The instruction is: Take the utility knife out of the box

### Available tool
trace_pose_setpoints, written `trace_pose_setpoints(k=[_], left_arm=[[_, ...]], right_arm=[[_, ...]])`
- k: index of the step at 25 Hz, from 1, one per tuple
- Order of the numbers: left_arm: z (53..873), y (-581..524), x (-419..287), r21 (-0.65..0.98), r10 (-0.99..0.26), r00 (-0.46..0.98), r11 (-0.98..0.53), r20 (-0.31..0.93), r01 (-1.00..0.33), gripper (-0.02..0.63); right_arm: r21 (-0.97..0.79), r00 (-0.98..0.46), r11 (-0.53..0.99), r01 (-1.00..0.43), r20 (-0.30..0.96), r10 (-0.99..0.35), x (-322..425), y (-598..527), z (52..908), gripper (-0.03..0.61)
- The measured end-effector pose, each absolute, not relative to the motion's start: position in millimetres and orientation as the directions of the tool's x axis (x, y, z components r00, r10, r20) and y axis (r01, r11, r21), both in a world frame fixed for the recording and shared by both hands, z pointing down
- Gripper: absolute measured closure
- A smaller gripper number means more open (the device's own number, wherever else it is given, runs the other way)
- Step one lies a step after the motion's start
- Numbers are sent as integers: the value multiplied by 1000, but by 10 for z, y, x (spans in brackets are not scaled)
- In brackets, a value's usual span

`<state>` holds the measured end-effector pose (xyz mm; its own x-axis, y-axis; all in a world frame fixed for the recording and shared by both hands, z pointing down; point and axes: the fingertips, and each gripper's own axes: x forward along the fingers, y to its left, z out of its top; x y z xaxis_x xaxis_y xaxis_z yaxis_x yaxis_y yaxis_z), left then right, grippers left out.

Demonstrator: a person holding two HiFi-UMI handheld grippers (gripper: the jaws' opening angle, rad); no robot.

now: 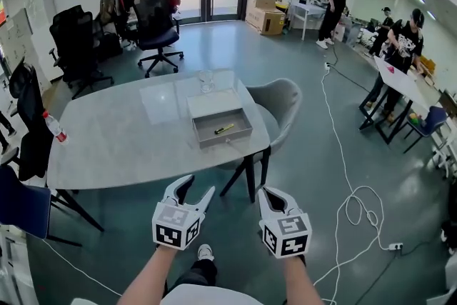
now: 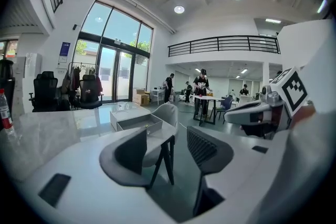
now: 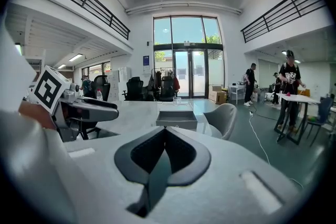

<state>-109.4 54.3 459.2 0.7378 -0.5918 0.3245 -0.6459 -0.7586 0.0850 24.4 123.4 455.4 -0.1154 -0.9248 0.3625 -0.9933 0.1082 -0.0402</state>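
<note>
A yellow-and-black utility knife (image 1: 223, 129) lies in the open grey box (image 1: 243, 132) near the right end of the pale table (image 1: 107, 146). Both grippers hover over the floor, well short of the table's near edge. My left gripper (image 1: 199, 184) is open with nothing between its fingers; in the left gripper view its jaws (image 2: 166, 134) stand apart, with the box (image 2: 137, 122) far ahead. My right gripper (image 1: 264, 191) is shut and empty. The right gripper view shows its pads meeting (image 3: 165, 131), and the box (image 3: 177, 119) beyond. The knife cannot be made out in the right gripper view.
A drinking glass (image 1: 206, 81) stands behind the box. A grey chair (image 1: 282, 100) is tucked at the table's right end, and a bottle (image 1: 53, 126) stands at its left end. Black office chairs (image 1: 156, 21) stand beyond. A white cable (image 1: 350, 203) runs over the floor at right. People stand at far-right desks.
</note>
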Motion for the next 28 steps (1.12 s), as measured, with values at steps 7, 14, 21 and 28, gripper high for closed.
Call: trace_pose_setpoints(k=[7,14,21,28], left_arm=[[4652,27,-1021,101,-566,754,-773,334,-626,382],[4693,-461,-973,114,-536,769,-790,349,-602,362],[4757,-892,-965,132,-503,786,-807,359,-576,333],[4728,-1177,-958,139,-480,800,-820,361,-555,331]], right_arm=[[-47,-104,93,-995,369,-924,285,704,4566,574],[-47,-95,83,-995,380,-920,279,200,4554,574],[-38,-75,66,-997,393,-916,251,-241,4553,574],[-19,-55,51,-999,396,-917,226,-536,4462,574]])
